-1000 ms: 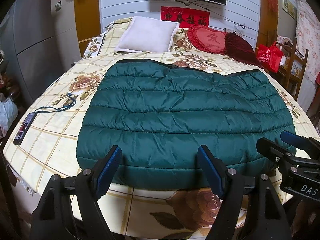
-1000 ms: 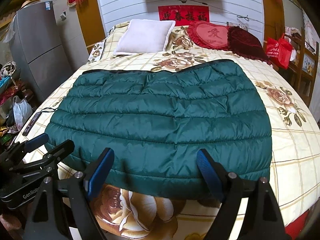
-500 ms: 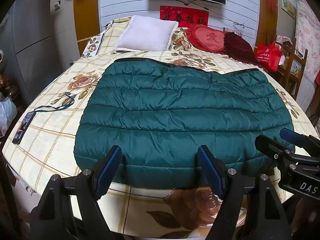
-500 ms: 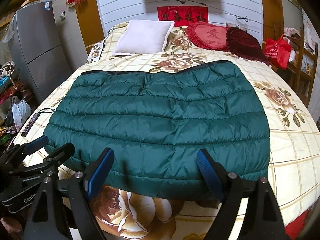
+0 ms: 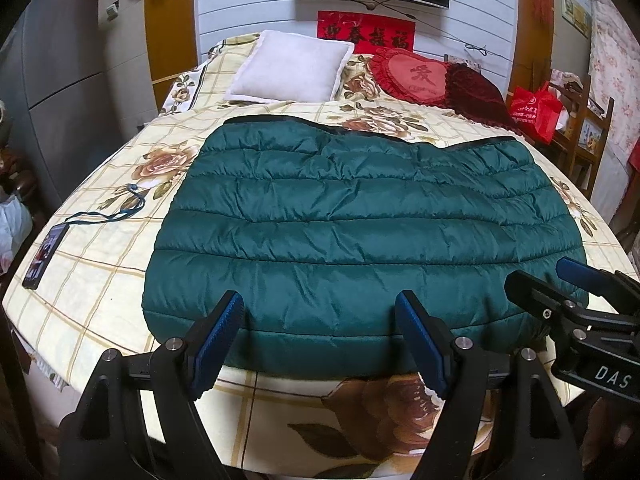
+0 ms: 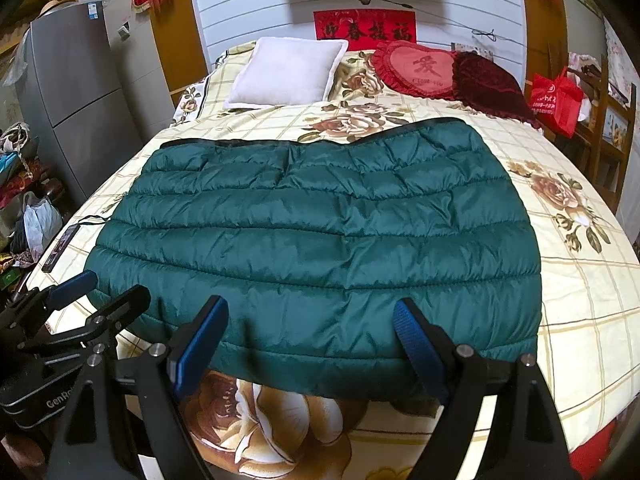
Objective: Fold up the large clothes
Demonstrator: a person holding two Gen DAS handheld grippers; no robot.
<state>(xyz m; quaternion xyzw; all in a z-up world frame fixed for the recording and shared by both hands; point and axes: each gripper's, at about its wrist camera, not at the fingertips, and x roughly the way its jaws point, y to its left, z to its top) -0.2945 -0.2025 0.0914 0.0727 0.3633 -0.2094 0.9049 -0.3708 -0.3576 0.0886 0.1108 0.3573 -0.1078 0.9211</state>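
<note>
A dark green quilted puffer garment (image 5: 360,232) lies flat on the flowered bed, also in the right wrist view (image 6: 320,240). Its near hem runs along the bed's front edge. My left gripper (image 5: 320,316) is open and empty, just above the near hem toward the garment's left. My right gripper (image 6: 310,320) is open and empty above the near hem toward its right. The right gripper shows at the right of the left wrist view (image 5: 560,300); the left gripper shows at the lower left of the right wrist view (image 6: 96,296).
A phone (image 5: 44,256) with a cord lies on the bed's left edge. A white pillow (image 5: 292,68) and red cushions (image 5: 420,76) sit at the head. A grey fridge (image 6: 72,92) stands left, a red bag (image 6: 556,100) and chair right.
Both grippers have drawn back and risen slightly, so the garment sits a bit farther off in each view. Both stay open; the garment has not moved.
</note>
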